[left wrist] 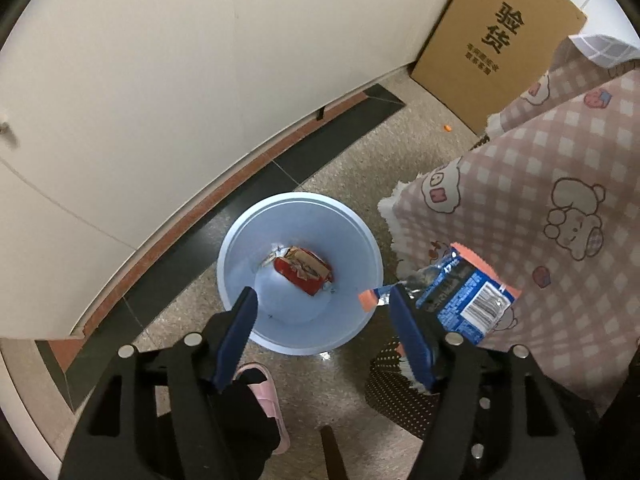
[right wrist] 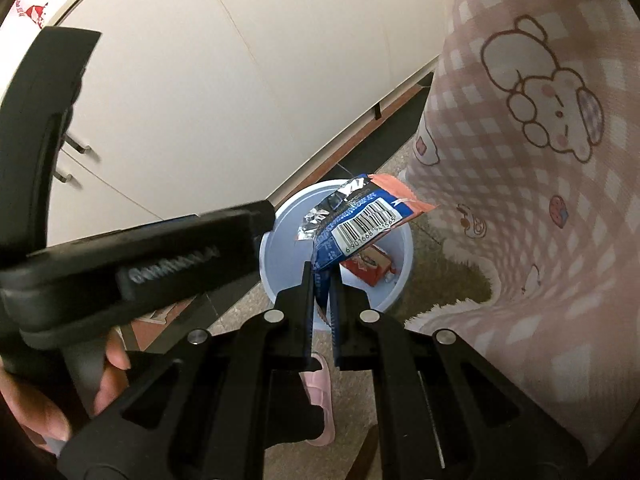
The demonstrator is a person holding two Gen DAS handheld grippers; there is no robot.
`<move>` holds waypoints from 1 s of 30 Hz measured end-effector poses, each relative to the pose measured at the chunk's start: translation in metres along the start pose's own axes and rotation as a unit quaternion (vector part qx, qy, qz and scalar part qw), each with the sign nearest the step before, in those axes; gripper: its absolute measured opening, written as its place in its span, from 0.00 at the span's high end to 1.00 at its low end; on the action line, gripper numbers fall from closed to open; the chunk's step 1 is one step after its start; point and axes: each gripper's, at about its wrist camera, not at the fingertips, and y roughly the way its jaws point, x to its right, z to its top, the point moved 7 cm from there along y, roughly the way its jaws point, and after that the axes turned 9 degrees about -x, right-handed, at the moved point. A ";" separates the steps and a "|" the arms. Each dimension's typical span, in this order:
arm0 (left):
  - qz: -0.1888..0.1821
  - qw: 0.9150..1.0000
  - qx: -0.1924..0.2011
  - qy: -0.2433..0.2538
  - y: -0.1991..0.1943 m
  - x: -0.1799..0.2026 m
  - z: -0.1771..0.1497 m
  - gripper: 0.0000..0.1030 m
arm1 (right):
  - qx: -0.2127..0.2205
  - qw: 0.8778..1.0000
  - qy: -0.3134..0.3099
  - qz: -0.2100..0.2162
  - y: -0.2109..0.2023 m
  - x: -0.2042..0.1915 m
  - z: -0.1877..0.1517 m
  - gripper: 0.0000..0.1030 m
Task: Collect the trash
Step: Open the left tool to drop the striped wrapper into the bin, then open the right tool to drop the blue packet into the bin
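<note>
The left claw (left wrist: 324, 300) stands wide, its blue pads (left wrist: 236, 340) apart with nothing between them, pointing steeply down over a pale blue bin (left wrist: 298, 216) on the speckled floor (left wrist: 380, 152). Straight ahead of this claw, at the bottom of the bin, lies a crumpled red wrapper (left wrist: 304, 270). To the left of the claw run cream cabinet doors (left wrist: 160, 80) above a dark floor strip. Below the left pad a pink slipper (left wrist: 272, 408) shows.

Just right of the left claw's right pad hangs a blue snack wrapper (left wrist: 464, 296) with a barcode and orange ends. The right claw (right wrist: 322, 280) is pinched narrow on that blue snack wrapper (right wrist: 352, 224), gripping its lower end so the rest sticks up past the tips, above the bin (right wrist: 404, 240). A hand (right wrist: 48, 396) holds the other tool's handle at the left of this claw.

Right of both claws hangs a pink checked cloth (left wrist: 560, 200) printed with bears; a cardboard box (left wrist: 492, 40) leans far ahead, beyond it.
</note>
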 end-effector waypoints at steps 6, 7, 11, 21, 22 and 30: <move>0.012 1.000 0.008 -0.009 -0.014 -0.005 -0.009 0.34 | 0.001 1.000 -0.002 0.008 -0.005 -0.003 -0.001 0.93; 0.013 1.000 0.009 -0.011 -0.016 -0.005 -0.011 0.34 | 0.002 1.000 -0.004 0.009 -0.005 -0.004 -0.001 0.93; 0.011 1.000 0.011 -0.015 -0.020 -0.003 -0.015 0.34 | 0.003 1.000 -0.006 0.014 -0.010 -0.001 0.002 0.93; 0.000 1.000 0.020 -0.024 -0.028 -0.009 -0.018 0.33 | -0.003 1.000 -0.002 0.016 -0.008 0.009 -0.003 0.93; 0.000 1.000 0.019 -0.025 -0.027 -0.011 -0.017 0.32 | -0.005 1.000 -0.001 0.015 -0.006 0.009 -0.003 0.93; -0.003 0.999 0.015 -0.038 -0.016 -0.033 -0.009 0.32 | -0.020 1.000 -0.005 0.011 0.016 0.000 0.003 0.93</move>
